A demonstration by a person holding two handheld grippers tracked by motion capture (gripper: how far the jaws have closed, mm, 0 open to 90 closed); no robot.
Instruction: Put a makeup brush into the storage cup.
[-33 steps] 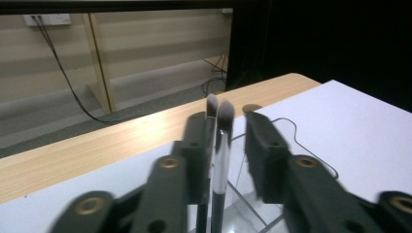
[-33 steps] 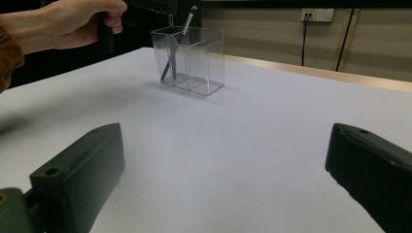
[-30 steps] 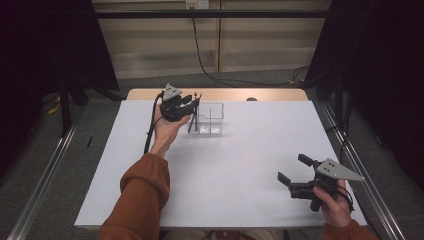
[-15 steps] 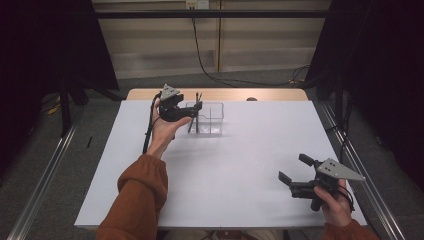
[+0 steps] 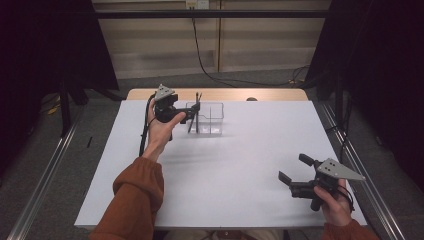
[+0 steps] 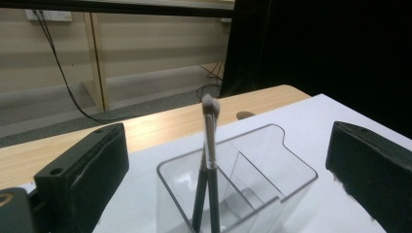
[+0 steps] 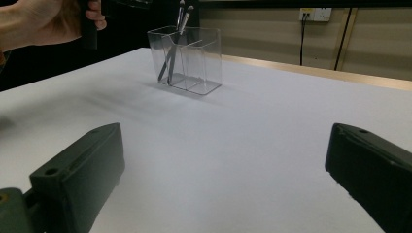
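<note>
A clear plastic box (image 5: 212,120) with dividers stands at the far middle of the white table (image 5: 240,165). Two dark brushes (image 5: 195,114) lean in its left compartment, tips up. My left gripper (image 5: 186,116) hovers just left of the box and points at it. Its jaws have just been opening and now stand wide. In the left gripper view the brushes (image 6: 210,145) rise between the jaws, touching neither pad. My right gripper (image 5: 292,167) is held low near the table's front right, open, with nothing between its jaws; the box (image 7: 187,58) shows far ahead of it.
A wooden strip (image 5: 270,95) runs behind the white surface. Metal rails (image 5: 365,170) flank the table on both sides. A cable (image 5: 205,55) hangs down the back wall. Bare white surface lies between the box and the right gripper.
The left gripper's jaws have spread apart and the hand has drawn back a little to the left. The brush it held now leans in the box. The right hand has stayed still.
</note>
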